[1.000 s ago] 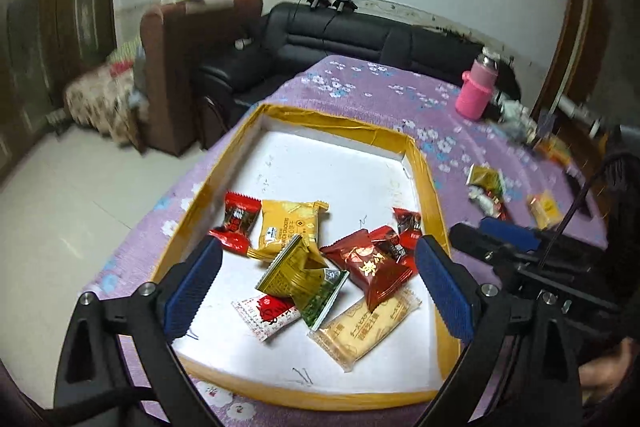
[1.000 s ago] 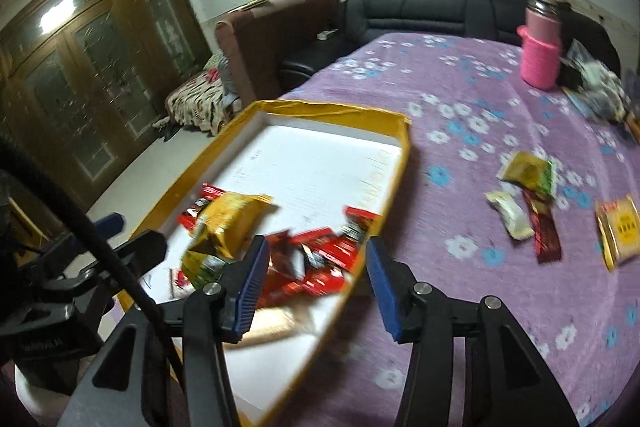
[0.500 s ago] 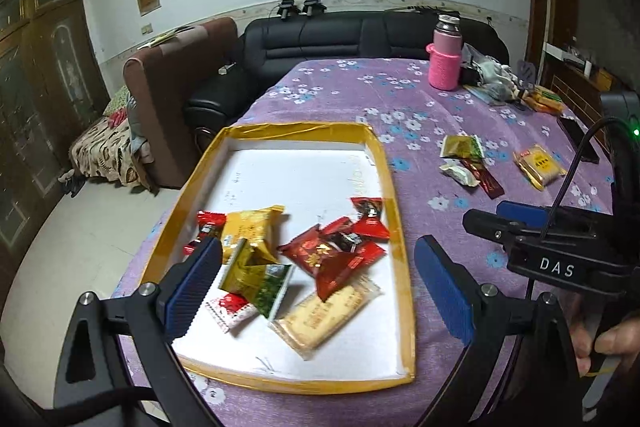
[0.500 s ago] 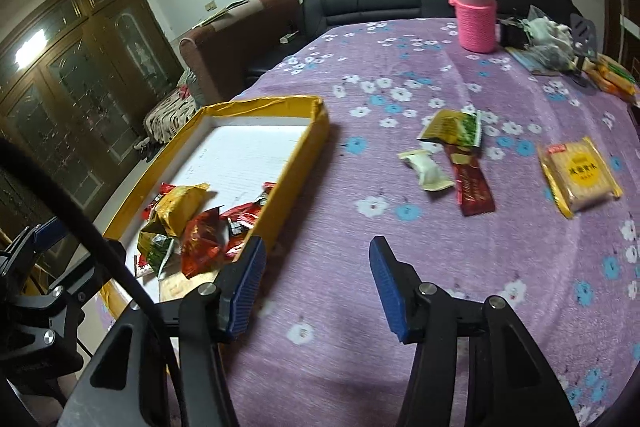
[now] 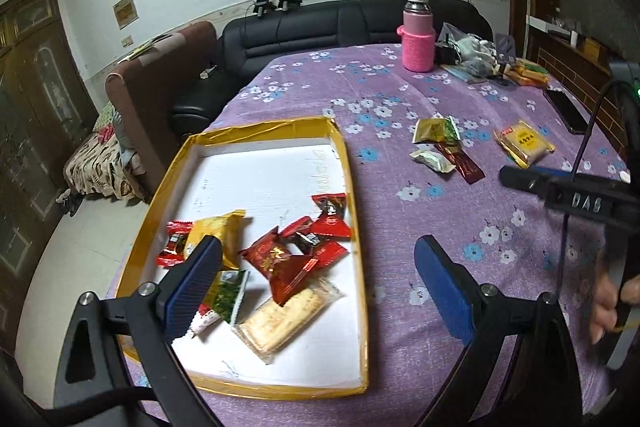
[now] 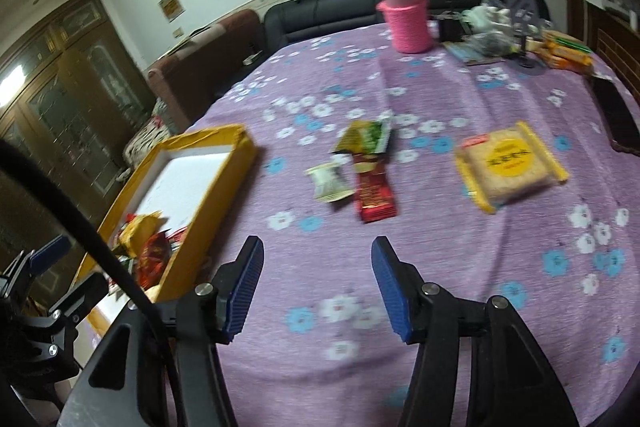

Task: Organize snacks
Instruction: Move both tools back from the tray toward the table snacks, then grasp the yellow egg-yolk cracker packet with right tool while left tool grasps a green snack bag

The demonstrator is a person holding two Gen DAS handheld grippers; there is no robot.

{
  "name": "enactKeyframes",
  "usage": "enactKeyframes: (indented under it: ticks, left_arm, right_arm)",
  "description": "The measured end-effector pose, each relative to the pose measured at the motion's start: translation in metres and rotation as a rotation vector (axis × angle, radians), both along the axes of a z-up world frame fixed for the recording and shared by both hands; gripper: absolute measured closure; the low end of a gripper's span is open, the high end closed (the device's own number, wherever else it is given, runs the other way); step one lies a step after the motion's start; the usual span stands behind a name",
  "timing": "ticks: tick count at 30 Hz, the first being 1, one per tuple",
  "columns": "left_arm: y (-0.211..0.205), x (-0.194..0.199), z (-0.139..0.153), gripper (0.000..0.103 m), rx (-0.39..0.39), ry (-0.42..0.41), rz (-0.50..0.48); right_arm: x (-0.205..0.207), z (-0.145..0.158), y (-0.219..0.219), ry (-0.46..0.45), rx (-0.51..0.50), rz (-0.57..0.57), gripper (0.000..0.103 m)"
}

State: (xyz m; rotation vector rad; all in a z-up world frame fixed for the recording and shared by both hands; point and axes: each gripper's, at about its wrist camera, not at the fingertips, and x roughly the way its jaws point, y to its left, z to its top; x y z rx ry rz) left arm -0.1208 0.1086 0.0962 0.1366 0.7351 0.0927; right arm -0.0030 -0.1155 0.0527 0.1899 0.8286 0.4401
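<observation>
A yellow-rimmed white tray (image 5: 352, 187) holds several snacks: red packets (image 5: 280, 259), a yellow packet (image 5: 216, 231) and a clear biscuit pack (image 5: 284, 319). My left gripper (image 5: 316, 279) hovers open over the tray's near right corner, holding nothing. To the right of the tray (image 6: 224, 187), loose snacks lie on the purple cloth: a green-gold packet (image 6: 362, 137), a small white packet (image 6: 328, 183), a dark red bar (image 6: 374, 191) and a yellow biscuit pack (image 6: 508, 165). My right gripper (image 6: 318, 275) is over bare cloth short of them, its jaws opening with nothing between them.
A pink bottle (image 6: 406, 19) stands at the far side of the table. A dark phone (image 6: 616, 115) lies at the right edge, with bags and packets (image 6: 492, 27) behind it. A black sofa (image 5: 320, 27) and a brown armchair (image 5: 160, 75) stand beyond the table.
Both grippers have swung right. The right gripper left the tray and now sits over the cloth facing the loose snacks, its jaws a little wider. The left gripper stays open.
</observation>
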Motion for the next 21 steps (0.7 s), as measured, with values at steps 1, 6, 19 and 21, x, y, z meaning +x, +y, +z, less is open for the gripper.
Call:
enactKeyframes:
  ticks: [1,6,19,21]
  left_arm:
    - [-0.002,0.001,-0.001,0.006,0.002,0.003,-0.003]
    - [-0.007,0.006,-0.005,0.006,-0.021,0.023,-0.032]
    - [-0.029,0.019,-0.015,0.006,-0.123,0.055,-0.146]
    - [-0.031,0.021,-0.017,0.006,-0.128,0.062,-0.151]
  right_arm:
    - [0.003,0.0,-0.008,0.001,-0.001,-0.017,0.047]
    - [0.017,0.0,-0.052,0.0,0.0,-0.11,0.046]
    - [0.071,-0.026,-0.138,0.132,0.066,-0.326,0.045]
    - [0.075,-0.026,-0.13,0.137,0.086,-0.305,0.045]
